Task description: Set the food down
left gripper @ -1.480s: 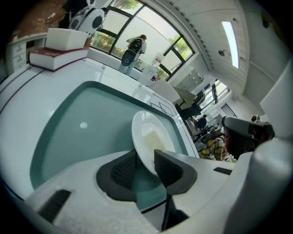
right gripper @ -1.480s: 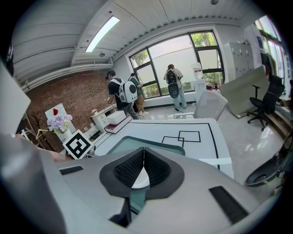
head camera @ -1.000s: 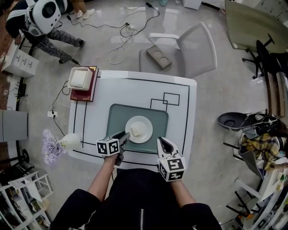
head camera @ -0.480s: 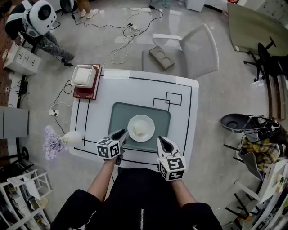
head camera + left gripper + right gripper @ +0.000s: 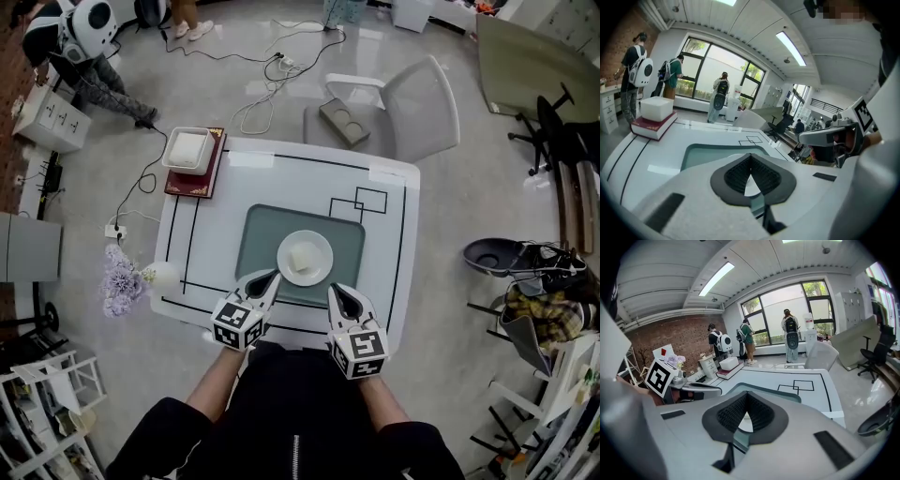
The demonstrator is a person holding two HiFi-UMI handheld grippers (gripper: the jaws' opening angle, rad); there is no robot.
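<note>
Food (image 5: 302, 258) lies on the plate (image 5: 322, 246) mid-tabletop (image 5: 384, 216), apparently set down; the left hand-held gripper (image 5: 271, 278), jaws just closed on nothing, and the right hand-held gripper (image 5: 335, 292), pressed together empty, need only withdraw.

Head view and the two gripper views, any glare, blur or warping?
Head view: sharp, glare on the floor near the top, edges bowed. Left gripper view: strong fisheye, dark corners, bright windows, the left claw fills the bottom. Right gripper view: same fisheye, windows washed out.
</note>
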